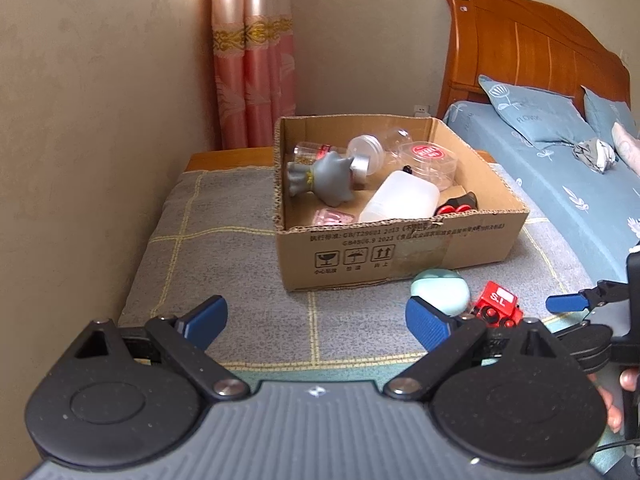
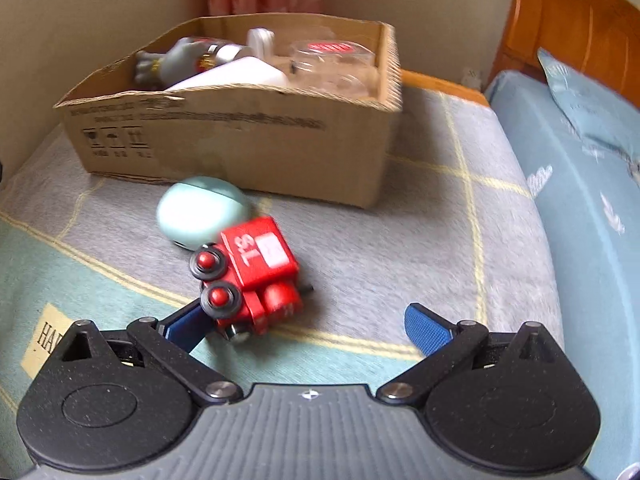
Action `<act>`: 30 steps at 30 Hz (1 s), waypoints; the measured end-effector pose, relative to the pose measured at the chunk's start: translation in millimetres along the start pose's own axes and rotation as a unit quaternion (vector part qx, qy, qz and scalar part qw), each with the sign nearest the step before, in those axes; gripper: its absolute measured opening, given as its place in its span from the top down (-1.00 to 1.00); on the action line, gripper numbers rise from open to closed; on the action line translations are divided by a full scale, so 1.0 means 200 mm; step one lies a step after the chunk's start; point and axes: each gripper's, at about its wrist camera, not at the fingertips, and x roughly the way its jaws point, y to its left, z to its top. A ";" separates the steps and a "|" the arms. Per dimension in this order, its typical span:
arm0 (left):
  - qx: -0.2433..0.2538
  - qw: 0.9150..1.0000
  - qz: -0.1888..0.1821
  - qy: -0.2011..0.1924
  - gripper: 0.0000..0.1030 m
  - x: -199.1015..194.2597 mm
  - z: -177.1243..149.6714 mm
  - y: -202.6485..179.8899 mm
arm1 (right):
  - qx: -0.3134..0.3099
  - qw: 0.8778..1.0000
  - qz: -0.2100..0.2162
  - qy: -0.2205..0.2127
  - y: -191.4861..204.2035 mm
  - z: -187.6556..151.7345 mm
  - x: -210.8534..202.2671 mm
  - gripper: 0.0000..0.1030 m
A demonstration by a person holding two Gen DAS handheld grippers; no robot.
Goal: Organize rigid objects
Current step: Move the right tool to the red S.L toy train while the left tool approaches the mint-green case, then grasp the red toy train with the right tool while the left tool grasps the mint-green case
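A cardboard box [image 1: 400,248] stands on a grey checked blanket [image 1: 224,248] and holds a grey toy figure [image 1: 324,180], a white bottle [image 1: 400,200], clear jars [image 1: 428,160] and other items. In front of it lie a pale green round object [image 1: 440,288] and a red toy train [image 1: 498,306]. My left gripper [image 1: 316,320] is open and empty above the blanket. My right gripper [image 2: 308,328] is open, with the red train [image 2: 252,276] lying on its side just ahead of its left finger [image 2: 184,326]. The green object [image 2: 200,212] lies behind the train, the box [image 2: 240,136] beyond.
A bed with blue sheet [image 1: 560,184], pillows [image 1: 536,116] and a wooden headboard [image 1: 520,48] lies to the right. A beige wall [image 1: 80,120] runs along the left and a pink curtain [image 1: 252,60] hangs behind. The right gripper shows at the left wrist view's right edge [image 1: 568,304].
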 end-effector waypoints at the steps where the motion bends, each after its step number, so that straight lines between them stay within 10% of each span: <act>1: 0.003 1.000 -0.003 0.003 -0.86 0.01 0.00 -0.01 | -0.004 1.000 -0.004 -0.001 -0.02 -0.01 0.00 -1.00; 14: 0.090 0.993 -0.025 0.067 -0.86 0.28 0.04 -0.34 | -0.028 0.999 0.018 -0.033 -0.06 -0.08 -0.02 -1.00; 30: 0.043 0.990 -0.030 0.135 -0.85 0.56 0.12 -0.47 | -0.050 0.997 0.038 -0.050 -0.09 -0.10 -0.03 -1.00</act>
